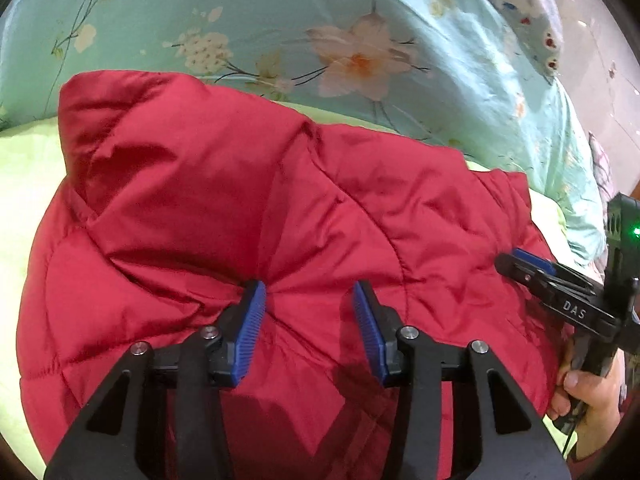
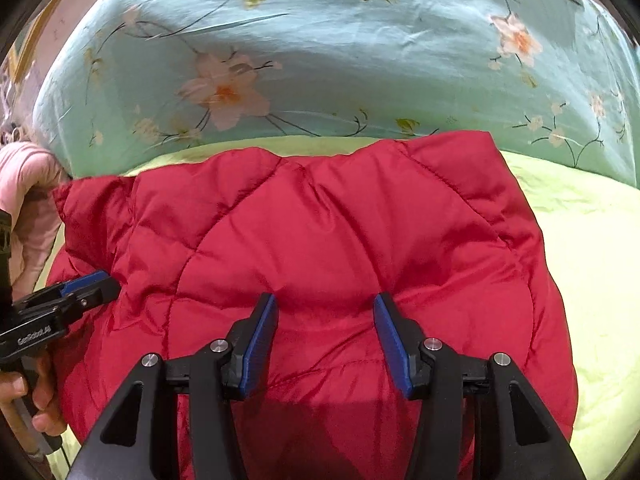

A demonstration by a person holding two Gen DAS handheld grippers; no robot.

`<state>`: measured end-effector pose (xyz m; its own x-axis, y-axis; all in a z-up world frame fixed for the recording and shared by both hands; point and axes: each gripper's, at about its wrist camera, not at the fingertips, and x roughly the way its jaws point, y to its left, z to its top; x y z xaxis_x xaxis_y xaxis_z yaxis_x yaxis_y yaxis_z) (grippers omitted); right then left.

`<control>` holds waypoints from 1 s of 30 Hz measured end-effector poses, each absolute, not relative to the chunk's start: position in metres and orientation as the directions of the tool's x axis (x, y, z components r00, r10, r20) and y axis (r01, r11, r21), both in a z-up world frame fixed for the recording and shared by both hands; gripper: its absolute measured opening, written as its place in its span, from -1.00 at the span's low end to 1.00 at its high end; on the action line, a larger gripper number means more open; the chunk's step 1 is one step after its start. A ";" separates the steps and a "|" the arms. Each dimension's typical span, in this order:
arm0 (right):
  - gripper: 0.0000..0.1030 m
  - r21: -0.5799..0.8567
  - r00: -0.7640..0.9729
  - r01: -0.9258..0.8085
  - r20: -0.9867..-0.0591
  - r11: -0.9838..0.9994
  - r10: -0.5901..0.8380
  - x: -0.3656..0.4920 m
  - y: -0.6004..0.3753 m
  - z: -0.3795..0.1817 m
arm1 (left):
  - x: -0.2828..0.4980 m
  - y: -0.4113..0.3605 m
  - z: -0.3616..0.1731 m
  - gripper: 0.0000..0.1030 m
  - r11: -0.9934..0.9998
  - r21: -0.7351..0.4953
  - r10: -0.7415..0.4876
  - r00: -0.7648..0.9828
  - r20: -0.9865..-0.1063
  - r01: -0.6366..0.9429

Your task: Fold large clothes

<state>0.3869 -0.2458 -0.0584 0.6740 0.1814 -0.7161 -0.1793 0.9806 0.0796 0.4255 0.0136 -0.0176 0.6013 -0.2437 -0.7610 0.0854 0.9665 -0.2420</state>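
The left gripper (image 1: 308, 292) stands with its blue pads wide apart at the lower middle of its own view, the tips pressed onto the puffy red quilted jacket (image 1: 248, 216) but clamping nothing, and the right gripper (image 2: 326, 306) shows the same spread jaws resting on the red fabric, holding nothing. The jacket lies bundled across the centre of both frames on a lime-green sheet (image 2: 580, 248). Behind it, across the top, a teal floral duvet (image 2: 320, 40) is heaped, and a pink cloth (image 2: 24, 184) peeks in at the right view's left edge.
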 end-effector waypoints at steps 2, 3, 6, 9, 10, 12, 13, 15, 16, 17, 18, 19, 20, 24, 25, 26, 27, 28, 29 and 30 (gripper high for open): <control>-0.01 0.087 0.672 -0.169 -0.719 0.982 0.179 0.394 -0.247 -0.060 | 0.431 0.014 -0.020 -0.14 0.968 -0.237 -0.235 0.602 -0.763 0.078; -0.01 0.092 0.670 -0.162 -0.720 0.983 0.178 0.398 -0.247 -0.061 | 0.434 0.014 -0.021 -0.14 0.970 -0.233 -0.230 0.601 -0.765 0.074; 0.01 0.106 0.666 -0.146 -0.725 0.984 0.177 0.407 -0.251 -0.063 | 0.442 0.017 -0.026 -0.14 0.971 -0.231 -0.225 0.594 -0.773 0.066; 0.03 0.117 0.661 -0.130 -0.730 0.984 0.174 0.419 -0.251 -0.066 | 0.446 0.020 -0.030 -0.14 0.968 -0.244 -0.232 0.588 -0.775 0.059; 0.03 0.117 0.660 -0.128 -0.731 0.985 0.173 0.422 -0.251 -0.067 | 0.445 0.022 -0.032 -0.14 0.966 -0.251 -0.236 0.588 -0.774 0.059; 0.05 0.118 0.656 -0.126 -0.735 0.985 0.172 0.426 -0.251 -0.072 | 0.446 0.023 -0.032 -0.15 0.963 -0.263 -0.246 0.585 -0.773 0.058; 0.05 0.121 0.656 -0.125 -0.735 0.985 0.174 0.427 -0.252 -0.073 | 0.445 0.024 -0.031 -0.17 0.962 -0.267 -0.247 0.585 -0.772 0.054; 0.05 0.135 0.654 -0.120 -0.734 0.984 0.181 0.428 -0.254 -0.075 | 0.443 0.024 -0.029 -0.17 0.961 -0.271 -0.251 0.584 -0.772 0.053; 0.05 0.137 0.657 -0.119 -0.732 0.983 0.181 0.427 -0.255 -0.074 | 0.440 0.026 -0.026 -0.17 0.961 -0.271 -0.251 0.584 -0.772 0.054; 0.05 0.137 0.663 -0.113 -0.727 0.984 0.177 0.424 -0.256 -0.072 | 0.439 0.028 -0.024 -0.17 0.962 -0.268 -0.248 0.584 -0.773 0.053; 0.05 0.138 0.670 -0.111 -0.721 0.984 0.176 0.421 -0.257 -0.070 | 0.434 0.029 -0.020 -0.17 0.965 -0.258 -0.239 0.583 -0.776 0.052; 0.05 0.142 0.680 -0.108 -0.711 0.984 0.177 0.416 -0.260 -0.066 | 0.430 0.030 -0.016 -0.17 0.968 -0.244 -0.228 0.586 -0.777 0.053; 0.05 0.143 0.687 -0.100 -0.706 0.985 0.172 0.411 -0.263 -0.063 | 0.426 0.030 -0.013 -0.16 0.971 -0.231 -0.217 0.591 -0.777 0.053; 0.07 0.143 0.727 -0.075 -0.669 0.987 0.153 0.383 -0.279 -0.046 | 0.398 0.037 0.006 0.14 0.975 -0.213 -0.201 0.624 -0.755 0.057; 0.08 0.145 0.732 -0.075 -0.664 0.987 0.153 0.377 -0.283 -0.043 | 0.391 0.040 0.009 0.26 0.975 -0.216 -0.200 0.631 -0.750 0.052; 0.12 0.149 0.735 -0.077 -0.660 0.986 0.157 0.372 -0.287 -0.041 | 0.384 0.043 0.012 0.29 0.974 -0.223 -0.200 0.638 -0.744 0.045; 0.14 0.153 0.736 -0.081 -0.657 0.985 0.162 0.365 -0.291 -0.039 | 0.379 0.045 0.014 0.32 0.973 -0.229 -0.201 0.643 -0.739 0.042; 0.16 0.153 0.737 -0.082 -0.656 0.985 0.163 0.361 -0.293 -0.038 | 0.370 0.050 0.017 0.33 0.970 -0.240 -0.205 0.650 -0.732 0.036; 0.19 0.153 0.737 -0.080 -0.657 0.985 0.162 0.355 -0.297 -0.038 | 0.365 0.052 0.018 0.33 0.969 -0.246 -0.207 0.652 -0.729 0.033; 0.21 0.154 0.736 -0.080 -0.657 0.985 0.163 0.350 -0.303 -0.037 | 0.356 0.057 0.020 0.33 0.965 -0.259 -0.213 0.656 -0.724 0.028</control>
